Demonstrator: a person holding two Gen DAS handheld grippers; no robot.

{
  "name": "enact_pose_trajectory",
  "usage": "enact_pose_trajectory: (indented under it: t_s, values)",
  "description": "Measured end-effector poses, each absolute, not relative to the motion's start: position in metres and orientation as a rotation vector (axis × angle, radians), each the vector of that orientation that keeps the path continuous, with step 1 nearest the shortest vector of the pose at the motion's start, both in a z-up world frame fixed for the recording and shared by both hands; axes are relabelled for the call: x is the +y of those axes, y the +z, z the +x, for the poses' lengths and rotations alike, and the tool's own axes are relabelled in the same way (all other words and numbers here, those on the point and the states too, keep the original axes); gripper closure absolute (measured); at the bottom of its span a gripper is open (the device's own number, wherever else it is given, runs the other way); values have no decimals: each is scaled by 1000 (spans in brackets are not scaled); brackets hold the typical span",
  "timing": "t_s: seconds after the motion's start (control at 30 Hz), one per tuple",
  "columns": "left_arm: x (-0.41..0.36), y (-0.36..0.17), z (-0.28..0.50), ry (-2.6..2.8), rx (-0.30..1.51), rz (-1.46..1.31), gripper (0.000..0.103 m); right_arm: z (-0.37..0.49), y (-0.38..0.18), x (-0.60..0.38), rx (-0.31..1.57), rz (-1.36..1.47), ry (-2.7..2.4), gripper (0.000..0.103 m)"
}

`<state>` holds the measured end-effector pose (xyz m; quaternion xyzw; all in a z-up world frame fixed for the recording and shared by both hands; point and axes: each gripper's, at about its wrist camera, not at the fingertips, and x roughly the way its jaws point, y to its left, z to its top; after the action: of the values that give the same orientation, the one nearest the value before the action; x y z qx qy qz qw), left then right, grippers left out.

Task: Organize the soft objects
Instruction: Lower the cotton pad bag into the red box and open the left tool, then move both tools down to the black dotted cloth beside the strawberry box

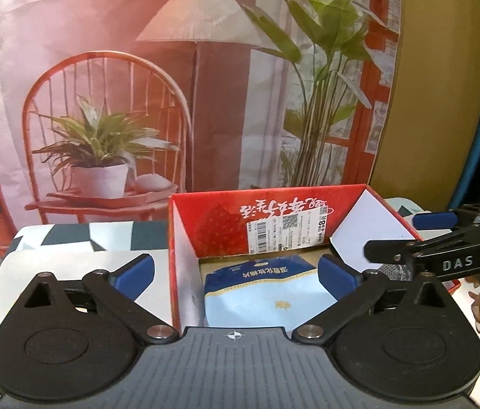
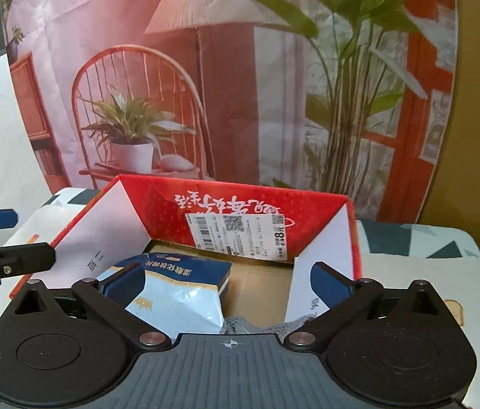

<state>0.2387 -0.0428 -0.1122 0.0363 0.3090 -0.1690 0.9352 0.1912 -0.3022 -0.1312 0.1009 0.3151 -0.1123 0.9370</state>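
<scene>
Blue soft pack [image 1: 260, 293] lay in the red box [image 1: 205, 211], both our jaws spread wide, empty.
We judged it dead ahead of our left gripper [image 1: 236, 269], nearer than our right gripper [image 2: 226, 283].

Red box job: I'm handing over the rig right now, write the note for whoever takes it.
Left hand-held gripper: open, empty, in front of the red box.
Right hand-held gripper: open, empty, beside it.
Done: blue-and-white soft pack lies inside the box; a grey knit item sits at its near edge.
Left: no other soft things in view; look round the table.
</scene>
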Motion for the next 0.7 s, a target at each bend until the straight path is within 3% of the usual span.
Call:
enact_pose_trajectory:
  t_s: [0.7]
  values:
    - [-7,-97,158,-245,594,57,0,120,-113,-278,514,223,-276,0]
